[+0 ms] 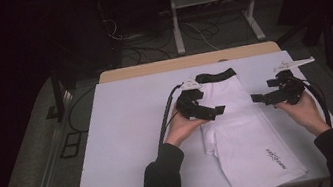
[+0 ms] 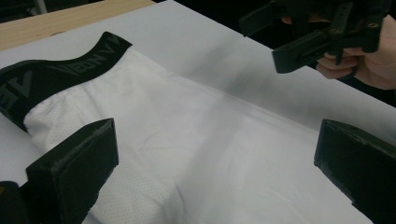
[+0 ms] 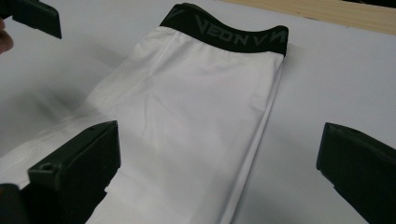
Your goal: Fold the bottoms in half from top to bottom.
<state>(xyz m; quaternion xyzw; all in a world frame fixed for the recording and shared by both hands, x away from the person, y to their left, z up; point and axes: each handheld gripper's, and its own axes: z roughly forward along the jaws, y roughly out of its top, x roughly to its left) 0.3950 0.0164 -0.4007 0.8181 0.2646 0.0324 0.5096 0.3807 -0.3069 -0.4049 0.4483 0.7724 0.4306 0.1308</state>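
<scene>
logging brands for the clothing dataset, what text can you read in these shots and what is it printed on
"VEON V": grey letters on the black elastic waistband of the folded white fabric shorts, read in the right gripper view; the band goes on with letters that the fold cuts off.
The same lettering on the waistband in the left gripper view is upside down and partly cut off.
Small dark logo near the shorts' hem in the high view: too small to read.

Both forearms are extended from the bottom of the high view. The left gripper is held at the frame's centre, its jaws spread wide. The right gripper is held right of centre, jaws likewise parted.
</scene>
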